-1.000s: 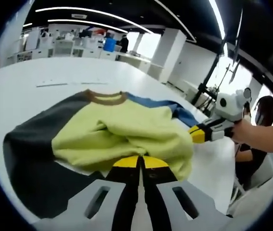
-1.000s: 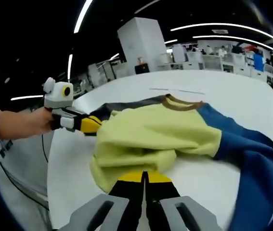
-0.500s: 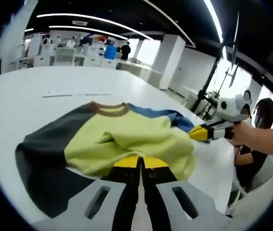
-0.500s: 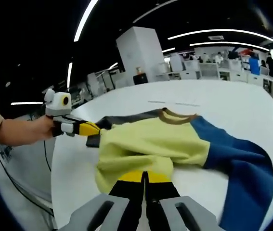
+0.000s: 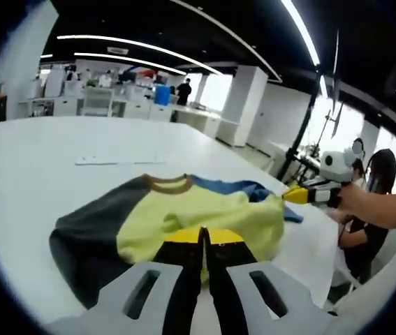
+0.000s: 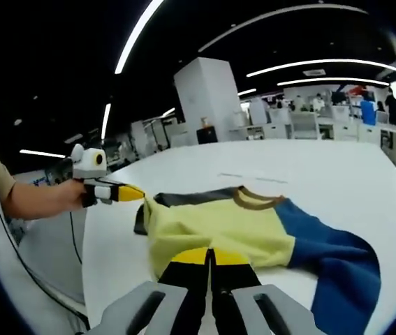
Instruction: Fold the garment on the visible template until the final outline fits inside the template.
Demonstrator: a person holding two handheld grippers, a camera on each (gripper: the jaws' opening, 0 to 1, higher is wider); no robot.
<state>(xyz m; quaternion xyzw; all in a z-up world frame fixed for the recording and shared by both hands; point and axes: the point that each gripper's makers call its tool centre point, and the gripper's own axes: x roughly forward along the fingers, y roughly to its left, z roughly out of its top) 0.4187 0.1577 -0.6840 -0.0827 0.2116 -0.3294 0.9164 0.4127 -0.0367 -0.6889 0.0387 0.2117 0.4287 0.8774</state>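
A sweater (image 5: 184, 216) is seen spread on a large white desk (image 5: 37, 167) in an open office. The body of the garment is pale yellow-green, the collar (image 5: 168, 183) is brown, one sleeve is dark grey (image 5: 89, 241) and the other sleeve is blue (image 6: 337, 262).

In the left gripper view, the left tool (image 5: 202, 241) rises from the bottom, its yellow-tipped jaws pressed together on the near hem of the yellow-green fabric, which is bunched just over the tips. At the right side of that view the right tool (image 5: 297, 195) is held by a hand (image 5: 365, 206), with its yellow tip touching the far corner of the hem, next to the blue sleeve.

In the right gripper view, the right tool (image 6: 210, 269) rises from the bottom, its jaws likewise closed with the yellow-green hem pinched at the tips. The left tool (image 6: 129, 193) is seen at the left, held by a hand (image 6: 65, 197), its tip meeting the hem corner, which is lifted slightly off the desk beside the grey sleeve.

Thin grey marks (image 5: 117, 160) lie on the desk beyond the collar. Desks, shelving and ceiling strip lights are visible in the background.
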